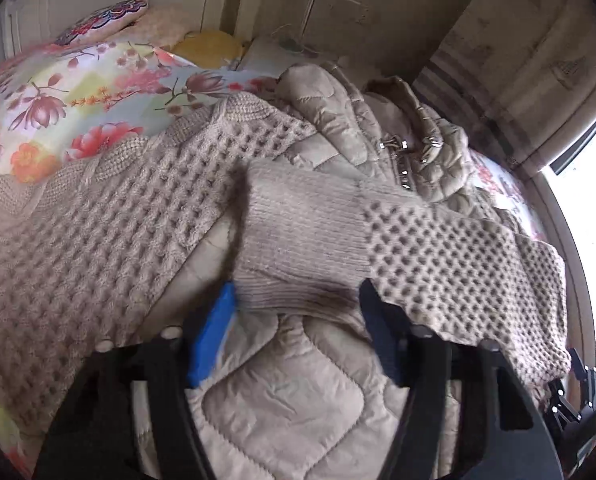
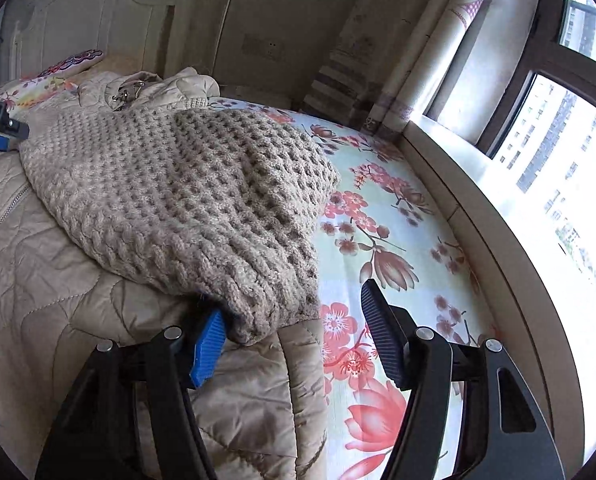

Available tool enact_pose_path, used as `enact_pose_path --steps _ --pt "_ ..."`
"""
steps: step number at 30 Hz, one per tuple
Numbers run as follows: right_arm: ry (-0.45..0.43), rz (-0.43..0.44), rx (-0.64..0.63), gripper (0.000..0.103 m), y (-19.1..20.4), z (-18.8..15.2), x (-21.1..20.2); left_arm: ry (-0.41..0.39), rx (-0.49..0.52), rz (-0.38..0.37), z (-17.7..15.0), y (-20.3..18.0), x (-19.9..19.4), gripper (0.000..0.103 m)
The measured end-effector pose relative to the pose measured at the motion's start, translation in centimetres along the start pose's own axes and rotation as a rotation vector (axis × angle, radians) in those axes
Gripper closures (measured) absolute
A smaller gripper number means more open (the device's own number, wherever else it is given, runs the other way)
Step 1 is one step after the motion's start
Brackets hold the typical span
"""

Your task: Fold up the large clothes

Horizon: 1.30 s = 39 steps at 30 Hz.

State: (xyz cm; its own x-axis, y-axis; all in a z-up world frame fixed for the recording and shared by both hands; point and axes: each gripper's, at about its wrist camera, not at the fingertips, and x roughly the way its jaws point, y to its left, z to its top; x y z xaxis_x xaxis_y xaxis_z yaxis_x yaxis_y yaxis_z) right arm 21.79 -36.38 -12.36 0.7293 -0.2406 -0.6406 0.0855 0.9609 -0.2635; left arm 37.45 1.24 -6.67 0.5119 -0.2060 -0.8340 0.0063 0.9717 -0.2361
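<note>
Items: I counted one knit sweater (image 1: 98, 220) and one quilted jacket (image 1: 290, 392), sweater atop jacket on the floral bedsheet (image 2: 397, 220) | Sleeve cuff (image 1: 298, 232) ran crosswise, pointing left | Left gripper (image 1: 294, 316): fingers spread beside cuff | Right gripper (image 2: 294, 332): fingers spread at sweater's edge.

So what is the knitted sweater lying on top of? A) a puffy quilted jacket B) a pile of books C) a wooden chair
A: the knitted sweater lies draped over a beige quilted jacket, which is spread on the flowery bedsheet.
</note>
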Motion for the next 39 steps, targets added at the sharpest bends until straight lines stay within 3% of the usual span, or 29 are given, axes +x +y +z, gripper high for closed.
enact_pose_path --steps 1,2,8,10,13,17,19,20,21,22,24,26,28,30,32,33,36,39 --pt "0.003 0.011 0.025 0.041 -0.4 0.0 0.1 -0.001 -0.018 0.009 -0.4 0.1 0.1 0.086" --pt "0.003 0.025 0.053 0.041 -0.9 0.1 0.3 -0.013 -0.042 -0.022 -1.0 0.3 -0.2 0.092" --pt "0.011 0.084 0.205 0.041 -3.6 -0.4 0.4 -0.158 -0.068 -0.176 -6.3 0.5 -6.5 0.092" --pt "0.008 0.095 0.216 0.04 -3.7 -0.4 0.3 -0.158 -0.118 -0.221 -8.1 2.0 -7.6 0.092" --pt "0.02 0.106 0.201 0.038 -3.6 -0.6 0.3 -0.111 -0.125 -0.218 -9.3 3.4 -7.2 0.091" --pt "0.032 0.058 0.144 0.028 -3.3 -1.1 -1.0 -0.087 -0.103 -0.135 -9.9 4.3 -6.4 0.078" --pt "0.042 0.032 0.132 0.026 -3.4 -1.6 -2.3 -0.161 -0.092 -0.049 -10.2 4.2 -8.4 0.061" --pt "0.036 0.022 0.136 0.026 -3.5 -1.7 -3.2 -0.219 -0.079 -0.02 -10.4 3.9 -9.6 0.039" --pt "0.01 0.03 0.143 0.028 -3.7 -1.6 -4.2 -0.301 -0.053 -0.001 -10.5 3.3 -11.2 0.029" --pt "-0.037 0.045 0.152 0.04 -3.7 -1.2 -5.4 -0.359 -0.024 0.007 -10.5 2.5 -12.2 0.028" --pt "-0.123 0.084 0.148 0.053 -3.2 0.3 -7.2 -0.412 0.065 0.0 -10.1 0.4 -13.2 0.022" --pt "-0.175 0.101 0.103 0.059 -1.8 2.1 -7.9 -0.37 0.142 -0.036 -9.2 -1.6 -12.2 0.019" --pt "-0.167 0.136 0.06 0.067 -0.1 3.5 -6.7 -0.303 0.175 -0.015 -8.6 -2.8 -9.8 0.019" --pt "-0.098 0.172 0.031 0.071 1.1 4.0 -4.0 -0.21 0.193 -0.014 -8.5 -3.1 -6.9 0.019" --pt "0.042 0.144 -0.021 0.073 2.2 3.1 -0.4 -0.129 0.214 0.004 -9.0 -2.9 -4.3 0.019" --pt "0.085 0.152 -0.026 0.074 2.2 2.4 0.9 -0.136 0.239 0.013 -9.4 -2.7 -3.8 0.016" --pt "0.07 0.216 0.038 0.075 0.9 2.6 0.3 -0.14 0.28 0.026 -10.0 -3.2 -3.6 0.008" --pt "0.005 0.22 0.072 0.075 -0.6 5.0 -0.9 -0.125 0.303 0.074 -10.0 -3.8 -3.0 0.002"
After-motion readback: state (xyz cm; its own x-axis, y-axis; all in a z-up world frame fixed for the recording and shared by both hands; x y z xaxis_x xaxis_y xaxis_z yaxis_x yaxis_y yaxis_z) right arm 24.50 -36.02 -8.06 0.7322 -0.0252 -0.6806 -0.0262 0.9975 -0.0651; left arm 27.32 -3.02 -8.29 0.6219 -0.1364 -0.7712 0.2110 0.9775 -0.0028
